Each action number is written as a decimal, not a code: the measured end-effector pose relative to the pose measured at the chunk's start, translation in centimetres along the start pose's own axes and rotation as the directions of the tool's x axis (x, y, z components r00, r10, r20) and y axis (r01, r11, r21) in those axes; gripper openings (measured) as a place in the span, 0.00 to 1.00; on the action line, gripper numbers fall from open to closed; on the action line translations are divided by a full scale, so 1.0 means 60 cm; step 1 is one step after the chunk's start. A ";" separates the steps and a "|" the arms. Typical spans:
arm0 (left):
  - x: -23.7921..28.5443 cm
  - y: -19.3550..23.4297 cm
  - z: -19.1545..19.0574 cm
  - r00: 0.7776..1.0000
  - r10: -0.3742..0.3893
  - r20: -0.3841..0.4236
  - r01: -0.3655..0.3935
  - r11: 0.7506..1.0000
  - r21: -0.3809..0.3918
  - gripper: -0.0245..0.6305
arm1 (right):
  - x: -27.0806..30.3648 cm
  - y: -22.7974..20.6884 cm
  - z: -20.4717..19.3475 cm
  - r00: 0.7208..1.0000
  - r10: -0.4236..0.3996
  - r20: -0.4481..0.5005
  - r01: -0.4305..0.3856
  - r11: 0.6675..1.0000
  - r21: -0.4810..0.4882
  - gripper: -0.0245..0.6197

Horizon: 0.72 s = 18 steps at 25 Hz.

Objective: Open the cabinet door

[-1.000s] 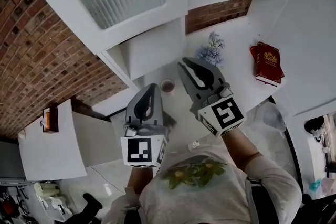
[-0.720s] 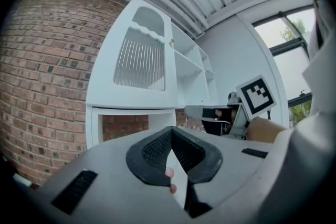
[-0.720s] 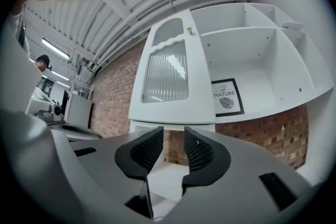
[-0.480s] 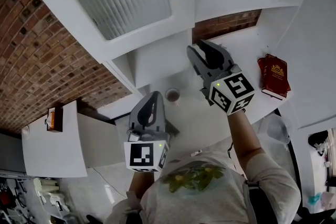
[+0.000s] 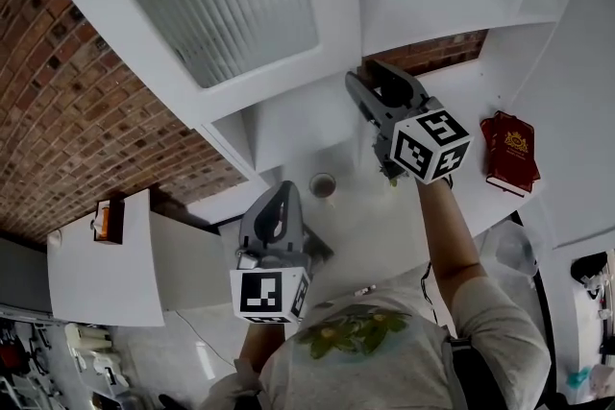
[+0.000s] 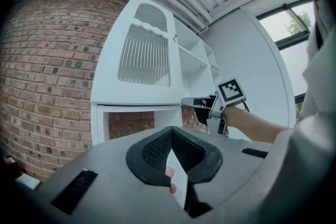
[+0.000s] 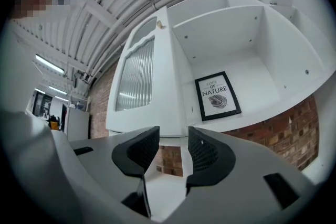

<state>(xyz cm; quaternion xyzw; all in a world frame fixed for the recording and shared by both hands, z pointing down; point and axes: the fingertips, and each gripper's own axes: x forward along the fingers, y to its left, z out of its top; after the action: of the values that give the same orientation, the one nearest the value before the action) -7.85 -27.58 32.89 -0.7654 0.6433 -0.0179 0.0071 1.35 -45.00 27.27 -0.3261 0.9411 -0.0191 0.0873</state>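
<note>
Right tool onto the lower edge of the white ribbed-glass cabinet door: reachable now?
Probably yes. The right tool, jaws just opened and empty, points at the white ribbed-glass cabinet door close ahead; nothing stands between them.

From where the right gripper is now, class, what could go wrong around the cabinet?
The right gripper, whose jaws have just been opening with nothing between them, hangs close to the lower corner of the ribbed-glass door; a careless swing could knock it.
The framed print stands in the open compartment beside the door; reaching in could tip it.
A small cup stands on the counter below; a dropping arm might upset it.
</note>
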 end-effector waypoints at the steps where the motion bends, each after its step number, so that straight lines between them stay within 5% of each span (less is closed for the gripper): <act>1: 0.000 0.002 -0.002 1.000 0.003 -0.002 -0.003 1.000 -0.002 0.05 | 0.004 -0.003 0.000 1.000 0.004 0.001 -0.004 1.000 0.011 0.27; 18: -0.006 0.010 -0.012 0.999 0.032 -0.022 -0.033 0.999 -0.012 0.05 | 0.030 -0.008 0.002 0.995 0.096 0.018 -0.097 0.993 0.062 0.26</act>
<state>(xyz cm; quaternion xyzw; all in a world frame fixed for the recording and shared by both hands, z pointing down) -8.52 -27.33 33.59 -0.7546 0.6558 -0.0219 -0.0045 0.30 -46.48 26.92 -0.2774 0.9540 -0.0419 0.1056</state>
